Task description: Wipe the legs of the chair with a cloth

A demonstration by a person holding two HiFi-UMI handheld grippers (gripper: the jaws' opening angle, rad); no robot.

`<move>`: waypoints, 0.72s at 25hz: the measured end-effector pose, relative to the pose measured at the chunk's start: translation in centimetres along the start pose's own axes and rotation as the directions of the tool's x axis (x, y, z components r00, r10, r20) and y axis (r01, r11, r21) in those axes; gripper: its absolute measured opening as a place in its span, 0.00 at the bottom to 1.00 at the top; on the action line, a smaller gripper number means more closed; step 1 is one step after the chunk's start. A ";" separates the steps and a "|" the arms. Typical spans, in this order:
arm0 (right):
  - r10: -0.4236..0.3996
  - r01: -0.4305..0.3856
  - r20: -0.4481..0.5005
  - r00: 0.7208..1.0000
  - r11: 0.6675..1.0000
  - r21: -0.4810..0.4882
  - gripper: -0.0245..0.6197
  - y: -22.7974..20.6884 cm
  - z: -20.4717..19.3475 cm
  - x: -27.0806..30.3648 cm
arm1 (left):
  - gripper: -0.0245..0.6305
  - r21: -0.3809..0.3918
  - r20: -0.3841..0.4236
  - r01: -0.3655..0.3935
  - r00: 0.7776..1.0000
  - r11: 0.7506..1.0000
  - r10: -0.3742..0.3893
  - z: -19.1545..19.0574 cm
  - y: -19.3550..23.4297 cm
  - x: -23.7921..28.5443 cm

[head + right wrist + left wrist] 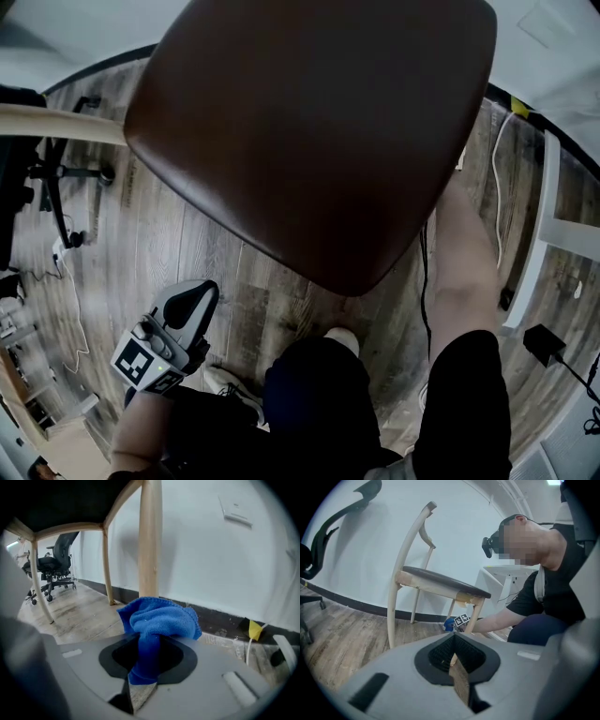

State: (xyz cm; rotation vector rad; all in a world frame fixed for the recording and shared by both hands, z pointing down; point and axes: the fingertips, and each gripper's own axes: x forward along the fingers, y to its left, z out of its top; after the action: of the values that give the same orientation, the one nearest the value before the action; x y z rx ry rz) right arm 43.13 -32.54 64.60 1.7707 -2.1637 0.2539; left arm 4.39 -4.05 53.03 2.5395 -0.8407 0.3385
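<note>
Cloth [157,620], blue and bunched, is sitting pinched between the jaws of the right gripper [147,645], which is clenching it at the lower centre of the right gripper view. The nearest chair leg [150,541] is rising straight ahead of it, just behind the bunched cloth, with its long axis running upright toward the top of the frame. Whether the cloth is already touching the wood is not showing clearly. Judging from this, the next stroke is calling for travel up and down along that upright axis. In the head view the right arm [464,272] is reaching under the brown seat [319,131] at the right, so the right hand is by far the nearer. The left gripper [453,654] is idling well apart at the lower left, its jaws pressed together on nothing. Counting in the left gripper view, one chair [440,584] is standing on four pale legs, with one cloth and two grippers in play.
</note>
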 end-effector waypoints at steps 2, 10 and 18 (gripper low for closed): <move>-0.009 0.009 -0.005 1.000 1.000 -0.001 0.20 -0.1 0.0 0.0 | 0.05 0.008 0.013 0.020 1.000 1.000 -0.020 0.4 -0.3 -0.6; -0.045 0.045 0.050 0.998 0.999 -0.004 0.20 -0.6 3.8 -1.6 | 0.05 0.061 0.062 0.113 0.991 0.992 -0.117 1.5 -0.8 -1.9; -0.125 0.126 0.153 0.980 0.992 0.003 0.20 -0.9 10.5 -6.8 | 0.05 -0.006 0.116 0.166 0.980 0.986 -0.165 2.5 0.7 -4.9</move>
State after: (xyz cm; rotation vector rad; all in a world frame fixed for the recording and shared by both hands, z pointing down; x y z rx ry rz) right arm 43.70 -30.08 52.32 1.9728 -2.1390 0.0823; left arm 0.29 -3.31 49.30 2.6130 -0.6631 0.1338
